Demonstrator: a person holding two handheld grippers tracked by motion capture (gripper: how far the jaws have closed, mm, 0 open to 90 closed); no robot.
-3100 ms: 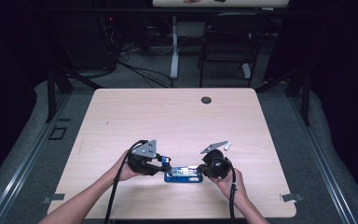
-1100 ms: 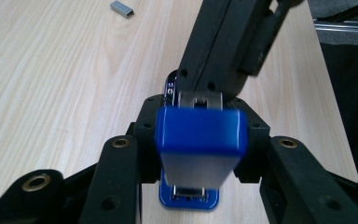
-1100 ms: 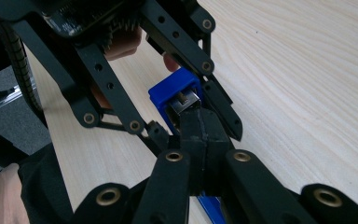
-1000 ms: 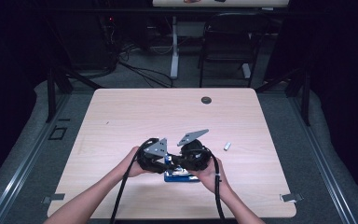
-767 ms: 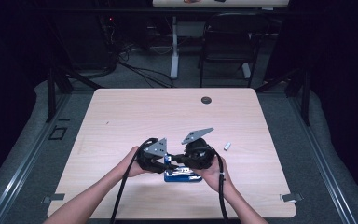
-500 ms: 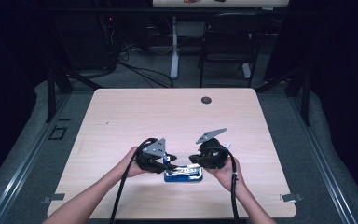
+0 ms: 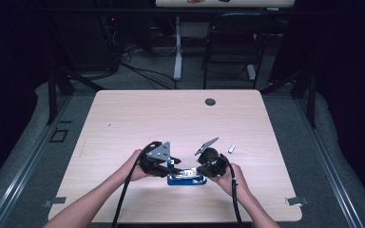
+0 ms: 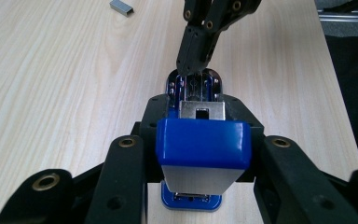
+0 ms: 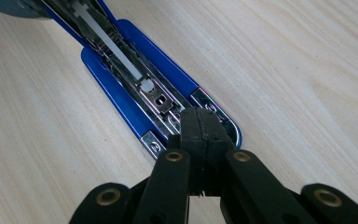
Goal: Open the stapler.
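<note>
A blue stapler (image 7: 186, 179) lies swung open near the front edge of the table, its metal magazine (image 9: 121, 58) bared. My left gripper (image 7: 167, 167) is shut on the stapler's rear, a jaw on each side of the blue cap (image 8: 203, 144). My right gripper (image 7: 202, 170) is shut, with nothing visible between its jaws. Its tips (image 9: 200, 122) rest on the front end of the magazine, as the left gripper view also shows for the right gripper (image 8: 193, 70). A small grey strip of staples (image 7: 231, 148) lies loose on the wood to the right.
The light wooden table (image 7: 171, 118) has a black round grommet (image 7: 210, 101) near its far edge. Beyond it stand a chair (image 7: 230, 42) and floor cables. A person's forearms come in from the bottom edge.
The right gripper has drawn back to the right, from over the stapler's middle to its front end. The left gripper has held its grip in place.
</note>
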